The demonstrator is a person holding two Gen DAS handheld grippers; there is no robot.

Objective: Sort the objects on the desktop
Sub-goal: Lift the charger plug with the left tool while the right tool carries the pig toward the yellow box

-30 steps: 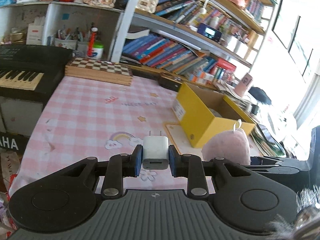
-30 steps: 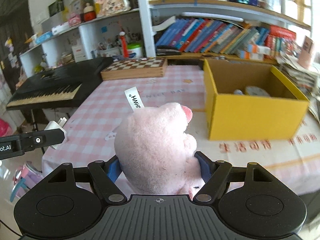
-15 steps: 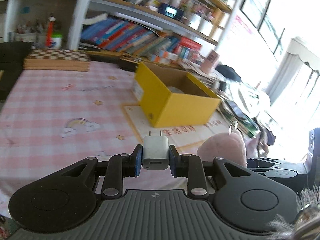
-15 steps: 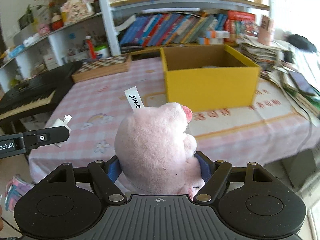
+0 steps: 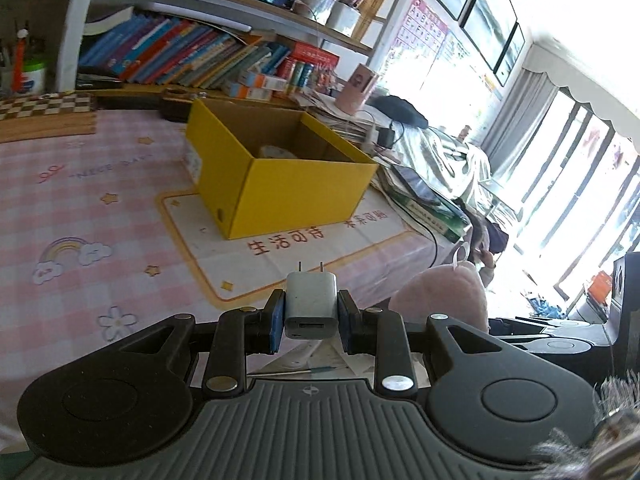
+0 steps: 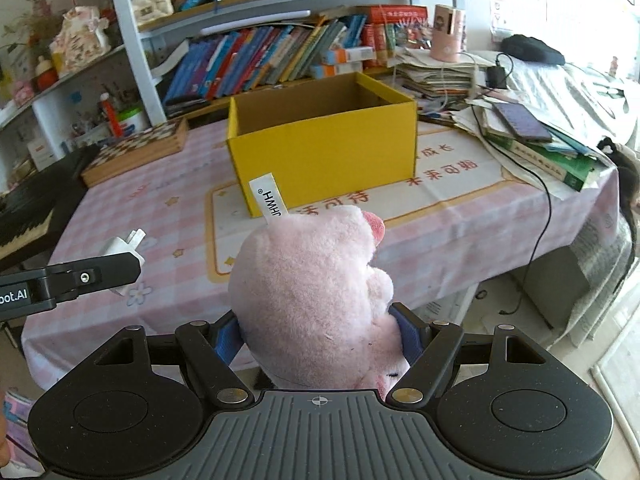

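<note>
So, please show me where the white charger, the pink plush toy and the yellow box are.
white charger [image 5: 310, 300], left wrist view, its top face.
pink plush toy [image 6: 308, 288], right wrist view, its back.
yellow box [image 6: 328, 160], right wrist view, its front wall.

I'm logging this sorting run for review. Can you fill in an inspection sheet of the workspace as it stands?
Surface: table under a pink checked cloth.
Job's things: open yellow box; white charger; pink plush toy.
Clutter: chessboard; paper and book pile.
Grippers: left gripper shut on the charger; right gripper shut on the plush toy.
Cables: black cable hanging over the table edge.
Surroundings: bookshelves, keyboard.
</note>
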